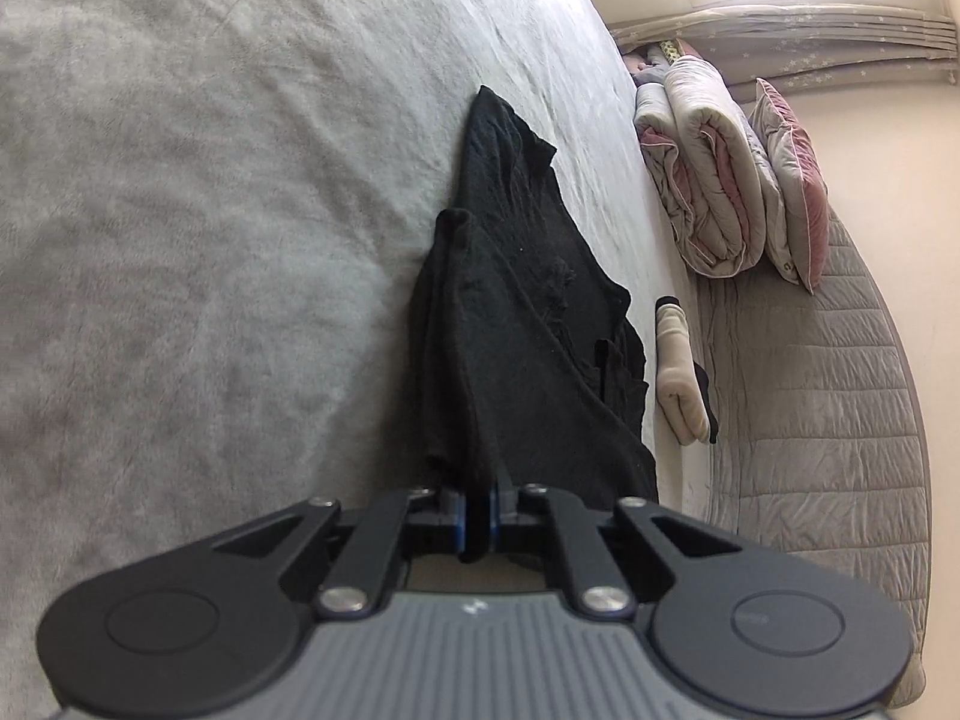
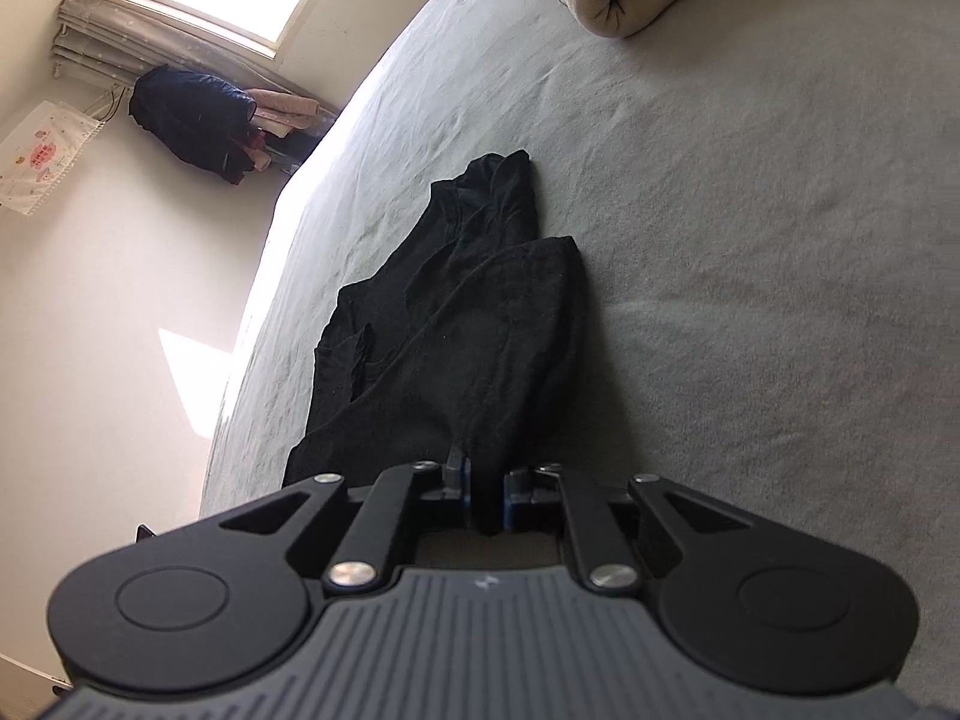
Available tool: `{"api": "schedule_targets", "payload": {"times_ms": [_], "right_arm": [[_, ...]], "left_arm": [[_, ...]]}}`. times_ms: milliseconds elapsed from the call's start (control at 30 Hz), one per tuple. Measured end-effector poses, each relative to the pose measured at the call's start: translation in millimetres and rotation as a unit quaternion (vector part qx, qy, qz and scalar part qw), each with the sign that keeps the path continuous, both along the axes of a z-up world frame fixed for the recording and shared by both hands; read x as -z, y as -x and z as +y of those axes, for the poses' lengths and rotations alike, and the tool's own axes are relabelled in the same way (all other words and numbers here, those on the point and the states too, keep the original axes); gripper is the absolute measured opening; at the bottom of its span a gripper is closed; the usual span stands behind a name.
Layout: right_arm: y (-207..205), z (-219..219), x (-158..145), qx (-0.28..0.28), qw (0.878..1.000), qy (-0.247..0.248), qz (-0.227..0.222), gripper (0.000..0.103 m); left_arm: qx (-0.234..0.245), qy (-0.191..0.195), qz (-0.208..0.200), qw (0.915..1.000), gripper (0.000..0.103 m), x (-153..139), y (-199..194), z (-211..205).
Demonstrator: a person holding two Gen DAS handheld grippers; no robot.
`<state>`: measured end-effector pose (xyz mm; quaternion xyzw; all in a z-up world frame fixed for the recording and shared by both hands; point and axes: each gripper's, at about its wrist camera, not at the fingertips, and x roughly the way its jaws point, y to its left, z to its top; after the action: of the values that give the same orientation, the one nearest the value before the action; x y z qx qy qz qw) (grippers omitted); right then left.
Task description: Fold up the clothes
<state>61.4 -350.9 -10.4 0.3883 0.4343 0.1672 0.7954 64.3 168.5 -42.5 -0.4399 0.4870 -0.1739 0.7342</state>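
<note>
Honestly the main thing I'd worry about is the fabric sliding out of one of the pinches, since each side has only a thin bunch of cloth. Going left to right: in the left wrist view the left gripper [image 1: 478,525] is clamped tight on a narrow gathered edge of the black garment [image 1: 516,324], blue pads nearly touching with the cloth squeezed between them. From there the garment runs up the middle of the frame toward the upper centre, draped in loose folds over the grey bedspread [image 1: 198,192], so it's bunched, not spread flat. If one hand pulls harder than the other, my guess is the pile twists instead of opening up, and the fold comes out crooked. There's also a cream sock [image 1: 681,372] lying just right of the garment, close enough that a sideways drag could sweep it along. Over in the right wrist view the right gripper [image 2: 485,495] is likewise closed on a fold of the same garment, a slightly thicker wad held between the pads. The cloth fans out from the jaws up to centre frame and off to the left toward the bed's edge, so a careless tug might pull it off the mattress.
</note>
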Motion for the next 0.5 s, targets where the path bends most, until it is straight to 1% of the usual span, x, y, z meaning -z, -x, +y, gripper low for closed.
{"api": "schedule_targets", "payload": {"times_ms": [300,433,500], "right_arm": [[53.3,0.4,4.2,-0.014,1.000,0.015,0.011,0.011],[79.1,0.1,6.5,-0.019,1.000,0.016,0.009,0.011],[87.7,-0.9,11.2,-0.018,1.000,0.017,0.011,0.012]], "left_arm": [[0.030,-0.013,0.006,0.9995,0.006,-0.2,66.3,-0.7],[0.039,-0.013,0.001,0.9992,0.006,0.1,86.9,0.4],[0.041,-0.014,-0.004,0.9991,0.006,4.8,94.3,0.9]]}}
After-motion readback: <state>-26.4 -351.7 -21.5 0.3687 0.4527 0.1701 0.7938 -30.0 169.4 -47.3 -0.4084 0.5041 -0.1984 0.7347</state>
